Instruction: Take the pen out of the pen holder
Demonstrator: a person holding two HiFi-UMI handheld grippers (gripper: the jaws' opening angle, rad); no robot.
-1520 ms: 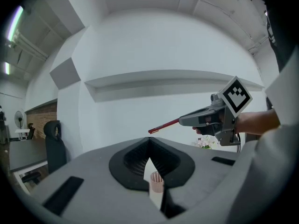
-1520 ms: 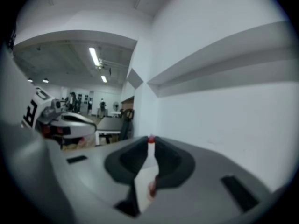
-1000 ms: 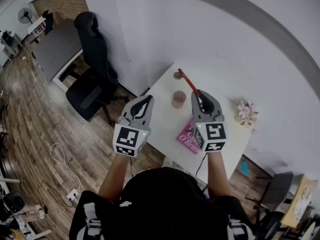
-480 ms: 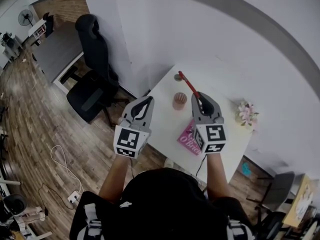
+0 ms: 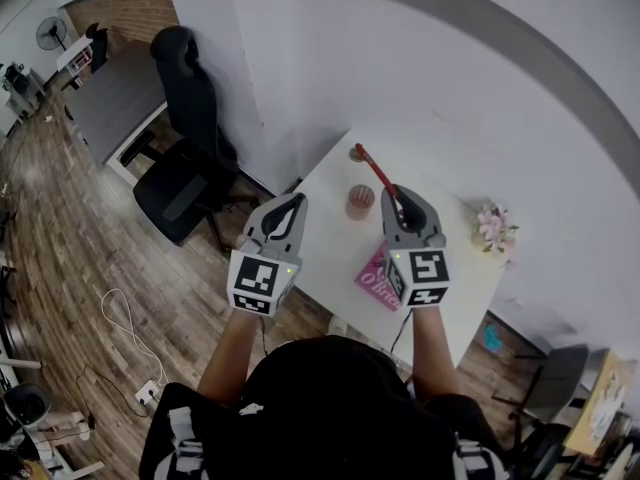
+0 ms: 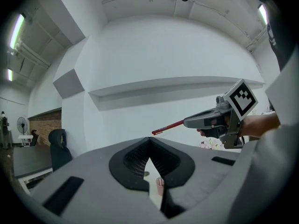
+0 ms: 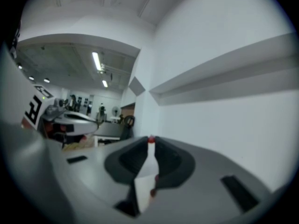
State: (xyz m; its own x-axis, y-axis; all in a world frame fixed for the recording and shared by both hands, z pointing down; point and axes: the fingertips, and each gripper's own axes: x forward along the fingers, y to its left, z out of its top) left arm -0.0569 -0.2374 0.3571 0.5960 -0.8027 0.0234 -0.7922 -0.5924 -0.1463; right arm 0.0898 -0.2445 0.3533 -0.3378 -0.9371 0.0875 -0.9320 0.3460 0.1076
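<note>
My right gripper (image 5: 398,190) is shut on a red pen (image 5: 375,170), which sticks out past its tips, up and to the left over the white table (image 5: 330,238). The left gripper view shows that pen (image 6: 168,126) held level in the air. In the right gripper view, a bit of red pen (image 7: 151,140) shows at the pinched jaw tips. The pink pen holder (image 5: 358,200) stands on the table below and left of the pen; I see no pen in it. My left gripper (image 5: 296,201) hovers at the table's left edge, jaws together, nothing held.
A pink book (image 5: 378,273) lies under my right gripper. A small flower pot (image 5: 492,224) stands at the table's right, and a small round object (image 5: 355,153) sits near the far corner. A black office chair (image 5: 185,158) stands on the wooden floor to the left. White walls close off the far side.
</note>
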